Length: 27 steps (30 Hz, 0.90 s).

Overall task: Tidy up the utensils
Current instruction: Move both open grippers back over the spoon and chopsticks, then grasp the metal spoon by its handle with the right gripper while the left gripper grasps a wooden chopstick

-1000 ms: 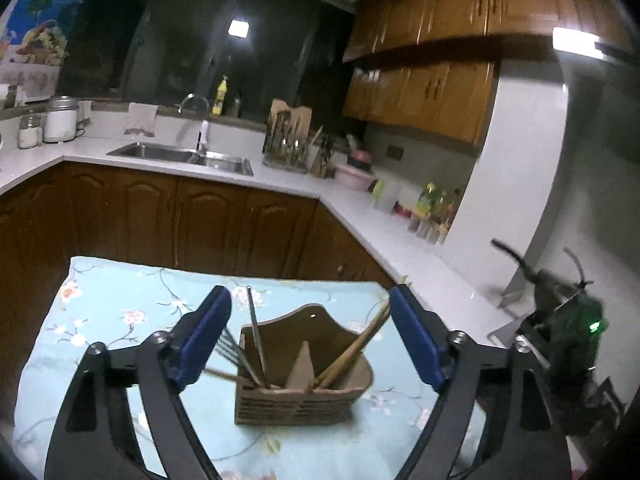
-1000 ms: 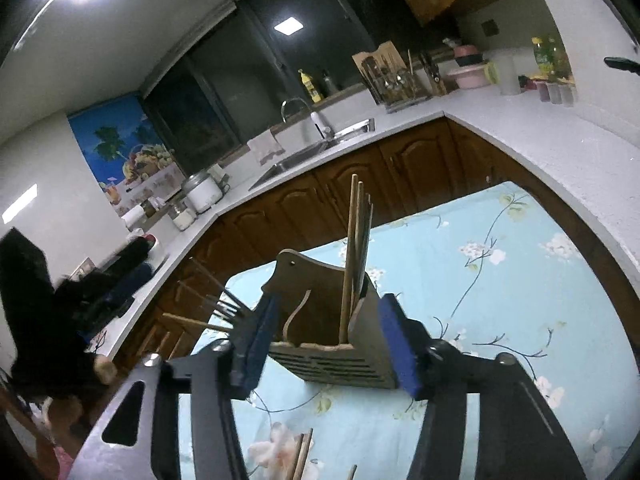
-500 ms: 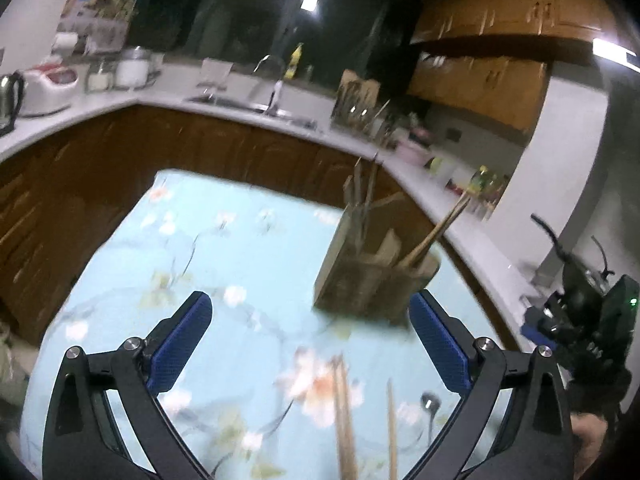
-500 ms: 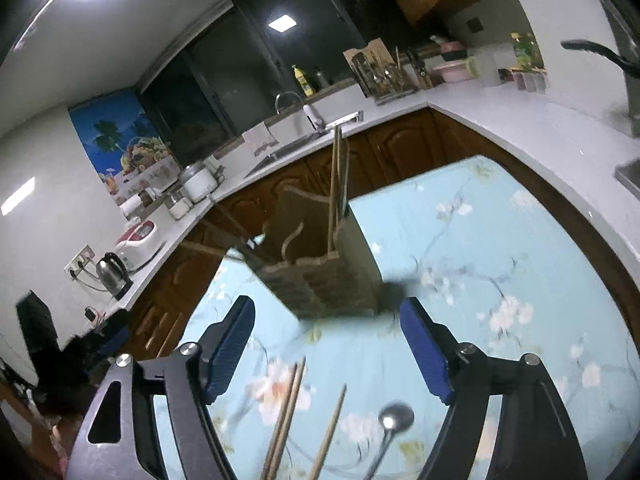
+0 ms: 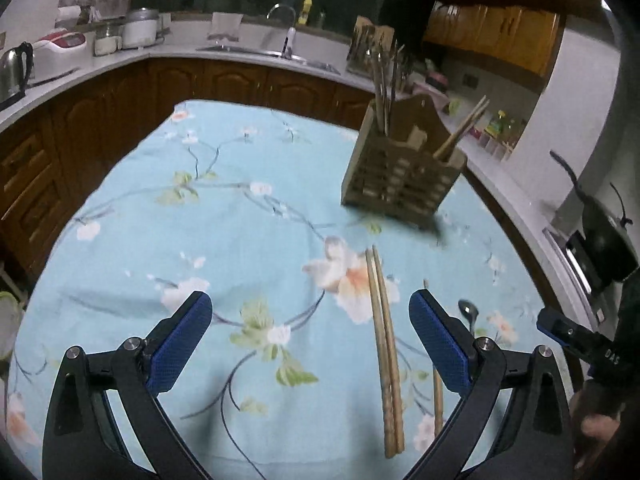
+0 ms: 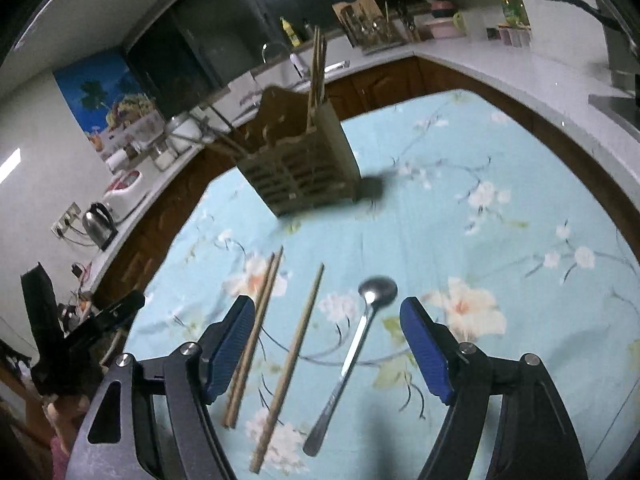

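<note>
A wooden utensil holder (image 5: 402, 178) (image 6: 298, 172) stands on the far part of the blue floral tablecloth (image 5: 200, 216) with chopsticks and forks in it. A pair of wooden chopsticks (image 5: 385, 354) (image 6: 256, 328), a single chopstick (image 6: 294, 354) (image 5: 437, 396) and a metal spoon (image 6: 352, 354) (image 5: 469, 312) lie flat on the cloth nearer me. My left gripper (image 5: 310, 338) is open and empty above the cloth, left of the pair. My right gripper (image 6: 326, 346) is open and empty, with the single chopstick and spoon below between its fingers.
Kitchen counters with dark wood cabinets ring the table. A kettle (image 6: 98, 224) and rice cooker (image 6: 124, 192) stand on the left counter, a sink (image 5: 276, 54) at the back, a pan (image 5: 600, 232) on the right.
Both grippers have pulled back from the holder and lowered toward the near cloth. The loose chopsticks and spoon have come into view. Both stay open.
</note>
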Tool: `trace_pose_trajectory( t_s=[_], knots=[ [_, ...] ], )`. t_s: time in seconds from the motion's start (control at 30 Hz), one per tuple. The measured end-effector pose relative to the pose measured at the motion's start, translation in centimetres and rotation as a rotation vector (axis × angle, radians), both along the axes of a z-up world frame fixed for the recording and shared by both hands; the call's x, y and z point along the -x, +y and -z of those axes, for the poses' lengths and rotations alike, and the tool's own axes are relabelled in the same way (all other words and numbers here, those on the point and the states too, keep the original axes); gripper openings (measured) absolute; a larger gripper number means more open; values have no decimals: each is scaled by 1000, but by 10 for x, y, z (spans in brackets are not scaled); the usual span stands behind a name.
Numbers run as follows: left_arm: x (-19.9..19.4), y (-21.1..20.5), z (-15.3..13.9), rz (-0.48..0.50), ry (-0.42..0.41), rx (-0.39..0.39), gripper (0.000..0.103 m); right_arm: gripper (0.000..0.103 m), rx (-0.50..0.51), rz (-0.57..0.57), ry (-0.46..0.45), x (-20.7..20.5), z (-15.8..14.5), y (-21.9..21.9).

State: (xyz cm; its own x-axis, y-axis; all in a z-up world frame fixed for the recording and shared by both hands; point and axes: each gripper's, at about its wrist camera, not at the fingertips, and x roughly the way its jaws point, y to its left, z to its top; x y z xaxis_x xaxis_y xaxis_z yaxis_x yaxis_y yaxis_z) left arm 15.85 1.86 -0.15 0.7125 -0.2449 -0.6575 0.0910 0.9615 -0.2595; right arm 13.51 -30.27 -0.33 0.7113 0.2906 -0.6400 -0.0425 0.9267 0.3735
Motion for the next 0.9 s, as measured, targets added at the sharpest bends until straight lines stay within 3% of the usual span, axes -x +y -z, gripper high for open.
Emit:
trace_pose_trajectory(
  t_s=[0.3, 0.4, 0.77, 0.9],
  knots=[
    [-13, -14, 11, 37, 59, -54, 101, 75, -1, -19, 94, -16, 25, 7],
    [-17, -14, 13, 34, 72, -59, 100, 65, -12, -19, 117, -19, 33, 7],
    [-43, -39, 26, 100, 134, -100, 85, 51, 26, -19, 193, -42, 55, 10],
    [-58, -51, 31, 127, 153, -131, 79, 38, 41, -9, 221, -58, 65, 7]
  ],
)
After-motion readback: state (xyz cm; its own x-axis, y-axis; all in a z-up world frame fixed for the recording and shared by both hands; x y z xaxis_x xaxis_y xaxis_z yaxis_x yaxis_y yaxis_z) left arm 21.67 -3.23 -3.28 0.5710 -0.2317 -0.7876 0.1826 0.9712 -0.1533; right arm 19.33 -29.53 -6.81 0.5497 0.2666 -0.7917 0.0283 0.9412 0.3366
